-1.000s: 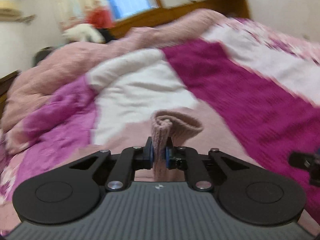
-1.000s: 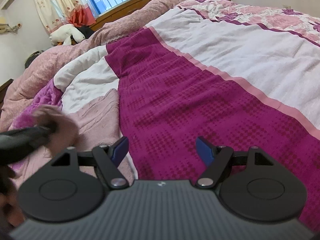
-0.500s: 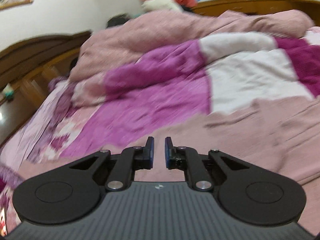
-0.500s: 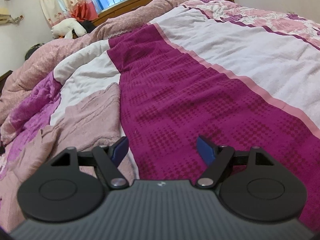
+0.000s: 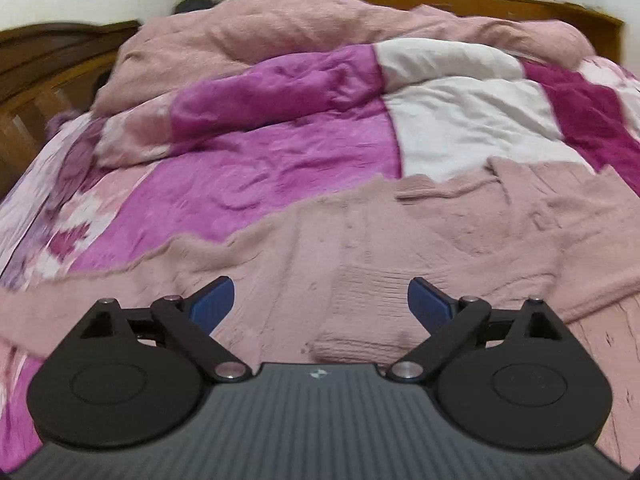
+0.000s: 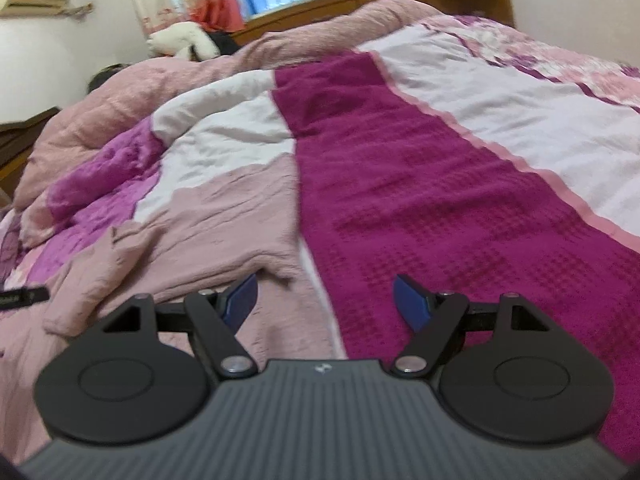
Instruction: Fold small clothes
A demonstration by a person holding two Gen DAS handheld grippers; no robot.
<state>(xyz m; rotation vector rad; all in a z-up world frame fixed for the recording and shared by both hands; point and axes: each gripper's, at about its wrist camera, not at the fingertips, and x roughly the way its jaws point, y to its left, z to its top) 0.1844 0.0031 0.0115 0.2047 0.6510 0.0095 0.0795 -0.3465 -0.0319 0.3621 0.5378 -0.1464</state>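
A pale pink knitted garment [image 5: 400, 240] lies spread on the bed, wrinkled, with a ribbed cuff near my left gripper. My left gripper [image 5: 320, 304] is open and empty, just above the garment's near part. In the right wrist view the same garment [image 6: 216, 216] lies at the left, one edge folded up near its middle. My right gripper [image 6: 325, 300] is open and empty, over the garment's right edge where it meets the dark magenta blanket [image 6: 440, 200]. The tip of the left gripper [image 6: 24, 296] shows at the far left.
The bed is covered with a patchwork quilt [image 5: 260, 152] in purple, white and pink. A bunched pink duvet [image 5: 320, 24] lies at the head end. A wooden headboard [image 5: 36, 80] stands at the left. A white plush toy [image 6: 180, 40] sits by the window.
My left gripper let go of the pink cuff it held, swung left, then opened wide over the garment. My right gripper stayed open and moved slightly left, toward the garment's edge.
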